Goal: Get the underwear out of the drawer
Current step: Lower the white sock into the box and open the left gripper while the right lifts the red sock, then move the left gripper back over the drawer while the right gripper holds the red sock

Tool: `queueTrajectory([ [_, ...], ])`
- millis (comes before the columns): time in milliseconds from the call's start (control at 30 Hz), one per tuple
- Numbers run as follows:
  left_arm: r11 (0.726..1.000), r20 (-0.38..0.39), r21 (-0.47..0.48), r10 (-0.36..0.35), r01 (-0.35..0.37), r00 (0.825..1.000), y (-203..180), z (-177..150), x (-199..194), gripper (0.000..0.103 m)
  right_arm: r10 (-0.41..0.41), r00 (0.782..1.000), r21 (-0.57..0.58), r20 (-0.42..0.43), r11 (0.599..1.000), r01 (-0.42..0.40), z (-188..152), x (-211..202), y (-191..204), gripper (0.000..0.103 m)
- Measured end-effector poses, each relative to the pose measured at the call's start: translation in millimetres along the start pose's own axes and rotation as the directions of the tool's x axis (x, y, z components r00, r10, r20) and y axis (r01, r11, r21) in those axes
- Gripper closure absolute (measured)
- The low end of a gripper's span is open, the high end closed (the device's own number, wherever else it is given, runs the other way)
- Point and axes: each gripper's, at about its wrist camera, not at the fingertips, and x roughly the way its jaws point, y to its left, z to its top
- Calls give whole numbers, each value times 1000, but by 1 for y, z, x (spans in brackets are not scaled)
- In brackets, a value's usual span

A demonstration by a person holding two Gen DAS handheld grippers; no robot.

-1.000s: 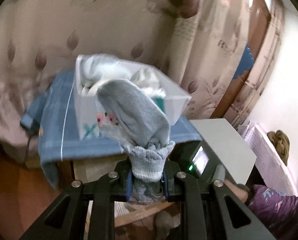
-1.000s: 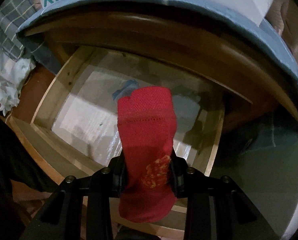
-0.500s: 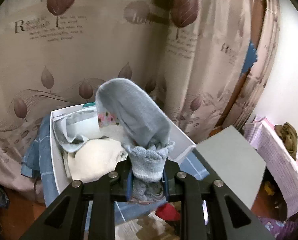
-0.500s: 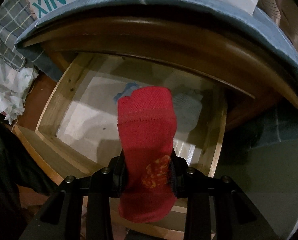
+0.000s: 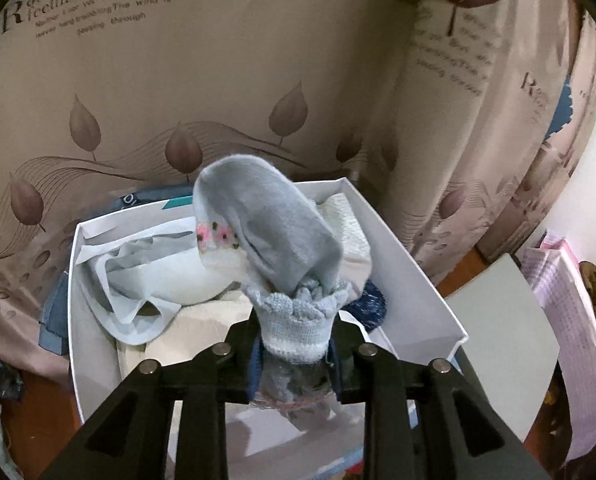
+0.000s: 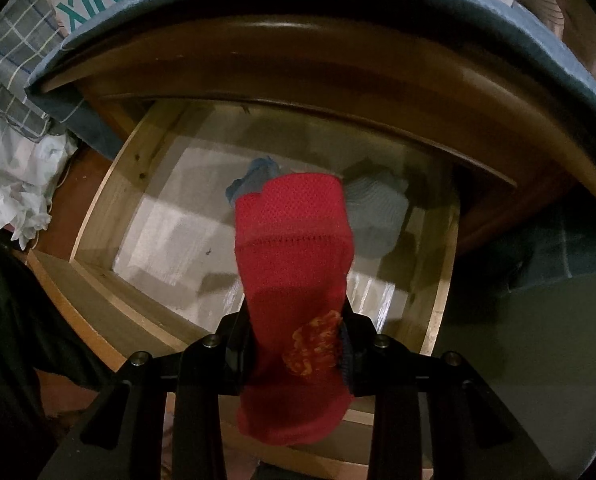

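A: Left gripper [image 5: 296, 344] is out over the white box [image 5: 413, 280] now, a pale blue sock [image 5: 270, 236] standing up between its jaws, which have just eased apart a touch; the frilled cuff sits between the pads and looks still caught there

B: Makes sense it's carried there. That box already has folded white and cream garments in it, so I'd judge it's where everything lifted out is being collected

A: And the sock stands tall because it's pinched low at the cuff, toe end free above the box, ready to drop in once the jaws let go fully

B: Right side?

A: Right gripper [image 6: 298, 344] hangs nose-down over the open wooden drawer [image 6: 98, 216], jaws closed narrow on a red sock [image 6: 294, 264] with an orange motif. Gripped mid-length, so both ends flop clear of the pads

B: It's held above the drawer instead of travelling; probably waiting its turn at the box

A: Likely. Down on the drawer floor there's more to fetch: a small blue garment [image 6: 254, 180] peeking out behind the red sock, and a greyish folded piece [image 6: 377, 216] toward the back right corner

B: Underwear or more socks?

A: Hard to say, it's dim in there and the red sock hides part of the blue one
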Motion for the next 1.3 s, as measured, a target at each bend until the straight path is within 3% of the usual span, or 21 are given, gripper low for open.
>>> queueTrajectory([
  [267, 994, -28, -31, 102, -103, 994, 4, 15, 23, 56, 8, 1000, 10, -9, 1000, -8, 0, 2, -1, 71],
  [333, 990, -26, -40, 136, -137, 990, 4, 15, 22, 55, 9, 1000, 14, -12, 1000, -8, 0, 3, -2, 71],
  [500, 982, 63, -55, 187, -183, 980, 9, 13, 4, 53, 17, 1000, 24, -21, 1000, -16, 0, 4, -3, 71],
  [733, 987, 157, -54, 157, -150, 975, 15, -4, -33, 53, 28, 999, 49, -30, 998, -26, -1, 6, -7, 71],
  [833, 989, 191, -31, 148, -145, 970, 16, -22, -51, 53, 30, 999, 52, -31, 998, -28, -2, 6, -7, 71],
  [1067, 998, 200, -38, 59, -52, 978, 32, -92, -94, 53, 52, 998, 71, -22, 996, -50, -2, 5, -10, 71],
  [1200, 995, 198, -12, 99, -99, 975, 39, -141, -110, 52, 72, 997, 88, -9, 994, -71, -2, 0, -12, 71],
  [1300, 990, 146, 8, 140, -143, 979, 45, -176, -106, 52, 83, 996, 92, 9, 992, -84, -2, -6, -12, 71],
])
